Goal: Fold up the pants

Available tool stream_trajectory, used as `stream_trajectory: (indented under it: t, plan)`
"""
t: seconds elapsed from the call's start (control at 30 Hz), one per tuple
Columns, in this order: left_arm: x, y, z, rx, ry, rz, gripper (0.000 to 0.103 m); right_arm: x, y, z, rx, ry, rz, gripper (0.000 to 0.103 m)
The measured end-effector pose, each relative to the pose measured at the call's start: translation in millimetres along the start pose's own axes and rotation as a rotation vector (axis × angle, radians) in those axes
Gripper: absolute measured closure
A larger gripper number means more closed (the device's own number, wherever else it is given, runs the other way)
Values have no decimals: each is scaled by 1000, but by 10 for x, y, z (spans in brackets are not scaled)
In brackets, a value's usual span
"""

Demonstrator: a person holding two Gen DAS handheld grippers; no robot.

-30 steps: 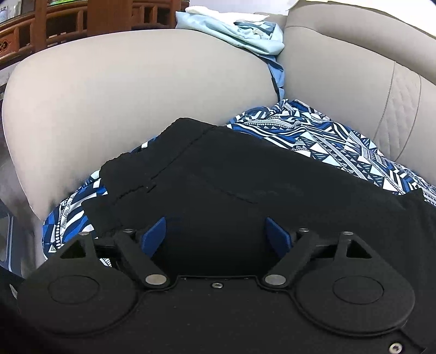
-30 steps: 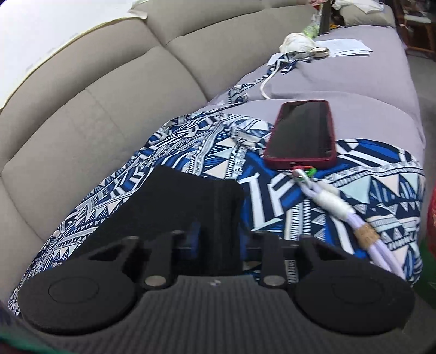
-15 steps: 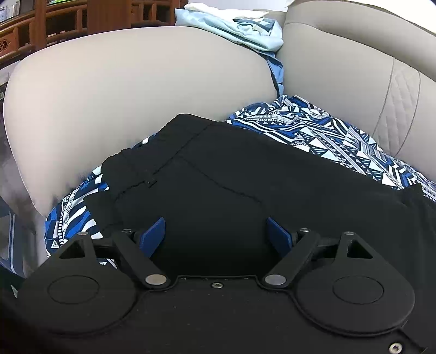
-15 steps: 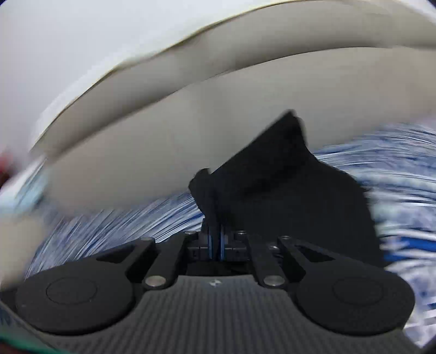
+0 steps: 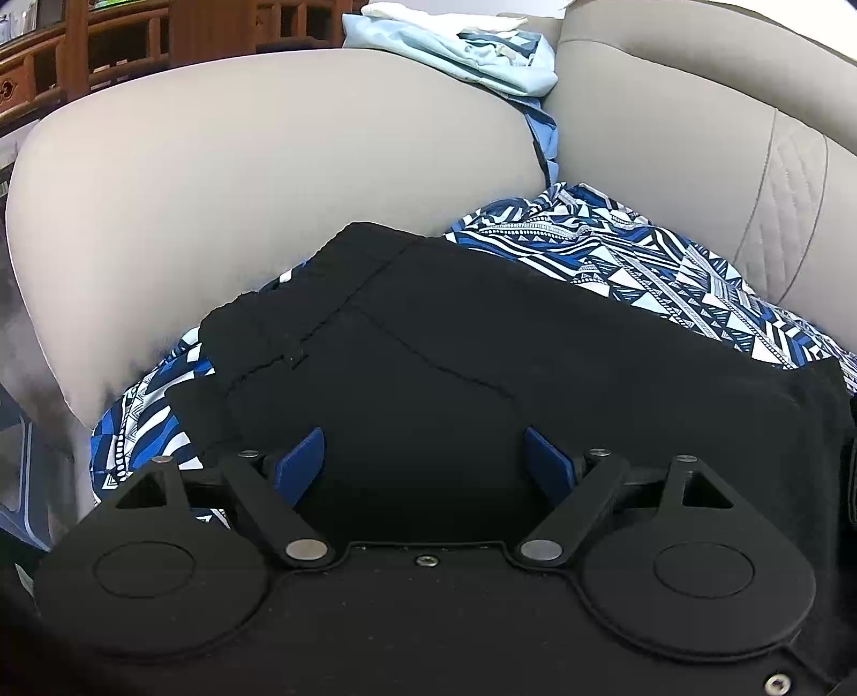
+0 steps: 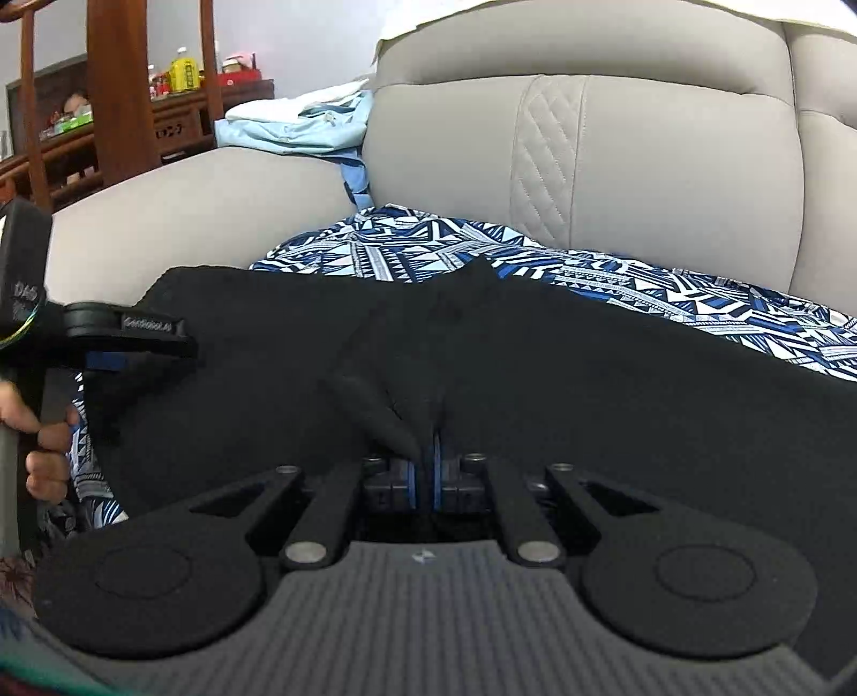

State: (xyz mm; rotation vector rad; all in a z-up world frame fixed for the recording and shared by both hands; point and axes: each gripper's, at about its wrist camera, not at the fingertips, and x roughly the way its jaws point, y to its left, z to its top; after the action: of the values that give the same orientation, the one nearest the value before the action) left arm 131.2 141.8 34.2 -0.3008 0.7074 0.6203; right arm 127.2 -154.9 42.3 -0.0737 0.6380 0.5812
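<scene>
Black pants (image 5: 482, 342) lie on a blue-and-white patterned cloth (image 5: 616, 257) on a beige sofa seat. The waistband end lies near the armrest. My left gripper (image 5: 426, 460) is open, its blue pads wide apart just above the pants, holding nothing. In the right wrist view the pants (image 6: 589, 364) spread across the seat. My right gripper (image 6: 425, 476) is shut on a pinched fold of the black fabric. The left gripper (image 6: 128, 342) shows at the left edge of that view, over the pants' left end.
The sofa armrest (image 5: 241, 160) rises at the left and the backrest (image 6: 589, 160) behind. Light blue clothes (image 5: 460, 48) are piled on top of the armrest. Wooden furniture (image 6: 118, 107) stands beyond the sofa. A hand (image 6: 43, 444) holds the left gripper's handle.
My right gripper, shut on the pants' leg end, swung it from the far end of the sofa over toward the waistband end. My left gripper stayed open and nearly still.
</scene>
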Motion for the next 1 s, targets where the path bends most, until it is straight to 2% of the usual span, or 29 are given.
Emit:
stream_trajectory:
  t: [0.2,0.27,0.3,0.33,0.4,0.47,0.53,0.67,0.8,0.87,1.0]
  plan:
    - [11,-12,27,7,11,5,20,-100,126,-93,-13,12,22,94]
    - [16,-26,35,14,17,8,15,-90,200,-132,-43,18,32,84]
    - [20,-41,37,24,21,12,13,-104,227,-151,-53,14,43,66]
    - [20,-54,44,34,24,17,12,-119,256,-158,-61,16,56,42]
    - [9,-76,65,46,37,21,11,-164,271,-161,-51,17,116,27]
    - [-31,-88,81,43,54,7,12,-229,272,-170,-51,11,156,26]
    - [-109,-124,76,51,60,-28,12,-331,258,-190,-68,-15,151,22]
    - [-409,-282,0,124,-13,-96,12,-545,89,-229,-46,-89,62,15]
    - [-784,-525,-127,222,-85,-214,12,-703,-142,-287,8,-163,-137,12]
    - [-943,-660,-208,256,-101,-269,12,-753,-246,-337,26,-173,-235,11]
    - [-1184,-922,-439,342,-135,-370,9,-801,-431,-470,85,-147,-361,11]
